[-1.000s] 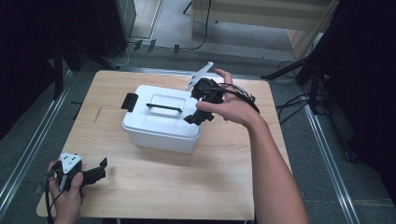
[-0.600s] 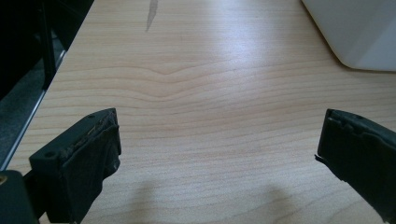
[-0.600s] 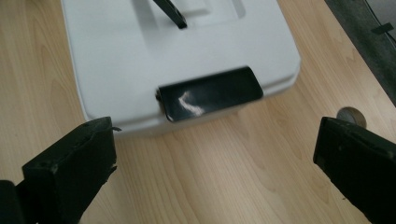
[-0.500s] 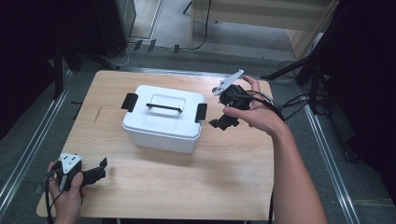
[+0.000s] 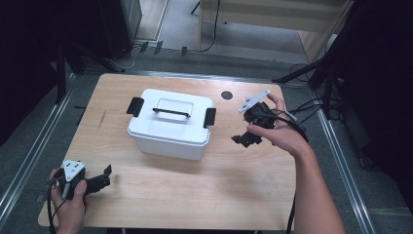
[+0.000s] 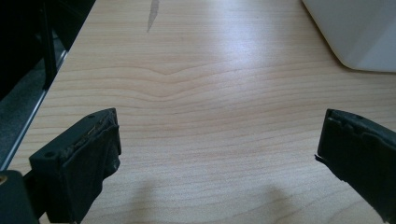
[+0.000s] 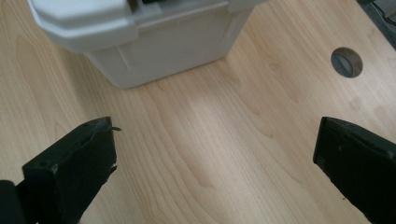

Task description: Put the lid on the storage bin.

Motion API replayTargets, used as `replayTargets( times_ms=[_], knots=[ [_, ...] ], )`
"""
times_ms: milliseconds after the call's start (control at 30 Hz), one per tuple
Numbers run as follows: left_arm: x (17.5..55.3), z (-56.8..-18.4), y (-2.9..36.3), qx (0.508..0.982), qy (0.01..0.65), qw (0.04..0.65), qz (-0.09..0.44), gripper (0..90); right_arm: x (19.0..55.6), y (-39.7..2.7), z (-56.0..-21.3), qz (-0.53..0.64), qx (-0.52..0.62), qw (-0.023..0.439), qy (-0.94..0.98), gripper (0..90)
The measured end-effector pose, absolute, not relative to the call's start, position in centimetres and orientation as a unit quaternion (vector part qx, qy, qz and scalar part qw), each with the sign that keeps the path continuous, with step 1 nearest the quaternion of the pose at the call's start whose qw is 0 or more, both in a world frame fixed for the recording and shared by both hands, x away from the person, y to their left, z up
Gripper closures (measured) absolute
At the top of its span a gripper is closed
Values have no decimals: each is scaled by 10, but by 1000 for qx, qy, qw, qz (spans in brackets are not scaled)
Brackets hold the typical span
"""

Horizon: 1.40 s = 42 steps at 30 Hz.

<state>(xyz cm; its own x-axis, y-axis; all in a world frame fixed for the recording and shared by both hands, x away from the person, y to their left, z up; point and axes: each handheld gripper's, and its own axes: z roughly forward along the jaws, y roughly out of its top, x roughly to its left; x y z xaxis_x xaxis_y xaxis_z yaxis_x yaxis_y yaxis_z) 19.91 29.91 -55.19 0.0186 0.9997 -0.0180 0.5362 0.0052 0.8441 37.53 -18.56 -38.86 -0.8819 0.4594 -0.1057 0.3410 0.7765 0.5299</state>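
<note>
White plastic forms the storage box (image 5: 171, 125), which sits lid-on near the middle of the wooden table (image 5: 195, 195), its black carry handle (image 5: 170, 112) lying flat on the lid and a black latch (image 5: 210, 117) on each short end. The right gripper (image 5: 247, 138) is held in the air just off the box's right-hand end, clear of the latch and not touching it; its jaws stand wide apart with nothing between them, and its own view looks down past them at the box's lower wall (image 7: 163, 46) and bare wood. That placement suggests the right-hand latch is the part being worked, with the jaws spread to leave room for an approach. The left gripper (image 5: 97, 181) is well apart from the box, off its near-left corner at the table's front edge, jaws likewise spread and empty, apparently parked in reserve. A round grommet (image 5: 226, 95) lies beyond the box's far right corner.
</note>
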Motion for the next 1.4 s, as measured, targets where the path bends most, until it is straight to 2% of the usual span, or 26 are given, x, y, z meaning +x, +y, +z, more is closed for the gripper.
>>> replayTargets(
  times_ms=[533, 1400],
  knots=[
    [199, -552, 299, 622, 618, 349, 331, 3, 352, -230, -424, 276, 259, 147, 914, 0],
    [199, -552, 299, 622, 618, 346, 333, 3, 304, -289, -486, 306, 326, 158, 880, 0]
  ],
)
